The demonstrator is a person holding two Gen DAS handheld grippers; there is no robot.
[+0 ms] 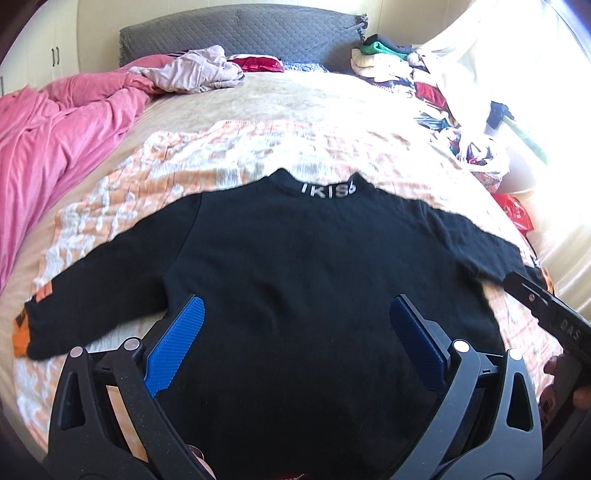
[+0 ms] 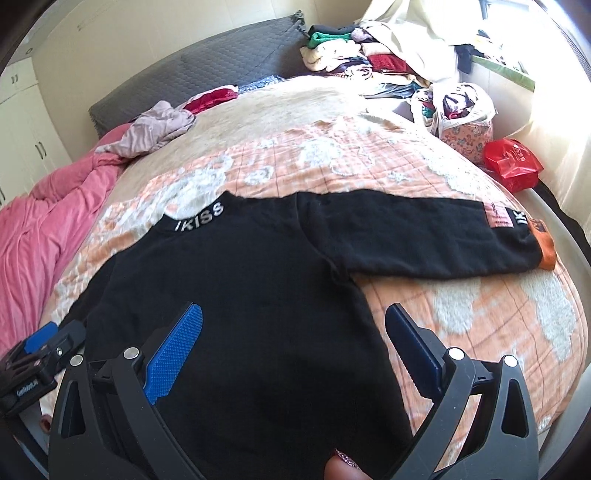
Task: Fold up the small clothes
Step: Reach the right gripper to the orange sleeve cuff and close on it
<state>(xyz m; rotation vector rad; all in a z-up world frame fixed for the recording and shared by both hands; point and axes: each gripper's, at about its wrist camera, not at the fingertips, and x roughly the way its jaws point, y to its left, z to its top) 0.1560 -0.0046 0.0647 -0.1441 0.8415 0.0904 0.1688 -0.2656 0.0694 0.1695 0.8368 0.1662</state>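
A small black sweater (image 1: 288, 266) (image 2: 236, 288) lies flat on the bed, collar lettered "IKISS" away from me, both sleeves spread out with orange cuffs. My left gripper (image 1: 295, 317) hovers open over the sweater's lower body, blue pads wide apart, nothing between them. My right gripper (image 2: 295, 325) is open too, above the sweater's lower right side, its right finger over the blanket beside the hem. The right gripper's body (image 1: 546, 314) shows at the right edge of the left wrist view, and the left gripper (image 2: 40, 350) shows at the left edge of the right wrist view.
The sweater rests on an orange and white blanket (image 1: 236, 147) (image 2: 461, 302). A pink quilt (image 1: 55, 140) lies along the left, crumpled clothes (image 1: 192, 70) near the grey headboard (image 1: 240, 33). A clothes pile (image 2: 369, 55), bags and a red packet (image 2: 513, 162) crowd the right.
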